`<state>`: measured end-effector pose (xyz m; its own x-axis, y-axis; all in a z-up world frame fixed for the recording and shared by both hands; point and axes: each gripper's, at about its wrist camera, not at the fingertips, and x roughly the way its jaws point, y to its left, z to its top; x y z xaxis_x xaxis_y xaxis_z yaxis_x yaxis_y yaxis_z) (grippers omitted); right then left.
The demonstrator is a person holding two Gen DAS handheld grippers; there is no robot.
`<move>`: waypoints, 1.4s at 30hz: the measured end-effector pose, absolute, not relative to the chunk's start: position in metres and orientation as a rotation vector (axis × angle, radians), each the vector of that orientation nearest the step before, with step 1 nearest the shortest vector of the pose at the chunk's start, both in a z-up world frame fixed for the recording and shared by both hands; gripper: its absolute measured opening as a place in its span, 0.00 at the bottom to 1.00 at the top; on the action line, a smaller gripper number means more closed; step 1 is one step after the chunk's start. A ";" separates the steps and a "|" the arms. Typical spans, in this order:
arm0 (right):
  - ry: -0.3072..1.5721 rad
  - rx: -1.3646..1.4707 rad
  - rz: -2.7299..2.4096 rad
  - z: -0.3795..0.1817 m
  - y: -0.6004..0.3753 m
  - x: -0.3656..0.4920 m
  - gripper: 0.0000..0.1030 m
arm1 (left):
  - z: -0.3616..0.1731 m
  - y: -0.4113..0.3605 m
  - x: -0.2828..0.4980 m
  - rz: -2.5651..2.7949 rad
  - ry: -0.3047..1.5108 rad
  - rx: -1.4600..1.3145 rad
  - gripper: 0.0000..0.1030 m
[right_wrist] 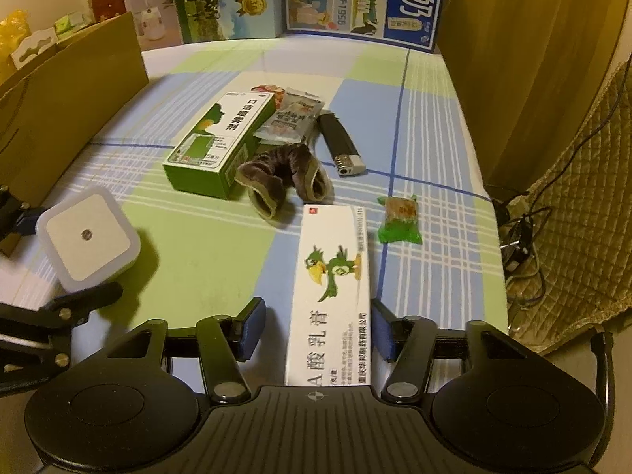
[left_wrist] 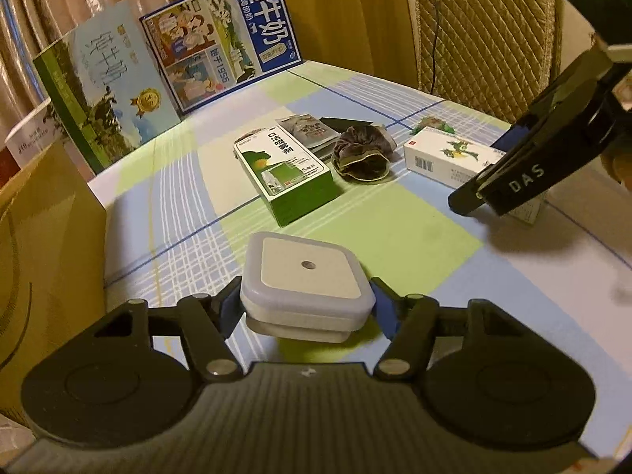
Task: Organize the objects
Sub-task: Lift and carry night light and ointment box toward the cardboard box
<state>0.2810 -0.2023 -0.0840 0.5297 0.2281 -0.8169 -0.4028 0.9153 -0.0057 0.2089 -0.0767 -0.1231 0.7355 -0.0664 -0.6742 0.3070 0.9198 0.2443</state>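
Observation:
My left gripper (left_wrist: 306, 312) is shut on a white square night light (left_wrist: 306, 276), its blue pads pressing on both sides. The light hangs slightly above the checked tablecloth (left_wrist: 414, 237), and it also shows at the left in the right wrist view as the night light (right_wrist: 89, 237). My right gripper (right_wrist: 317, 328) is open and straddles the near end of a long white box with a green bird (right_wrist: 335, 272). The left pad stands off the box and the right pad sits close to its edge. A green and white box (right_wrist: 221, 142) lies further back.
A brown scrunchie (right_wrist: 282, 181), a black lighter (right_wrist: 339, 144), a snack packet (right_wrist: 290, 116) and a green-wrapped sweet (right_wrist: 399, 219) lie mid-table. An open cardboard box (left_wrist: 47, 237) stands at the left edge. Two milk cartons (left_wrist: 221, 39) line the back, and a padded chair (left_wrist: 486, 39) is beyond the right edge.

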 end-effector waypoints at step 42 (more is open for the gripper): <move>0.771 -0.042 0.635 0.091 -0.022 0.170 0.34 | 0.061 0.108 0.099 0.071 0.625 0.102 0.60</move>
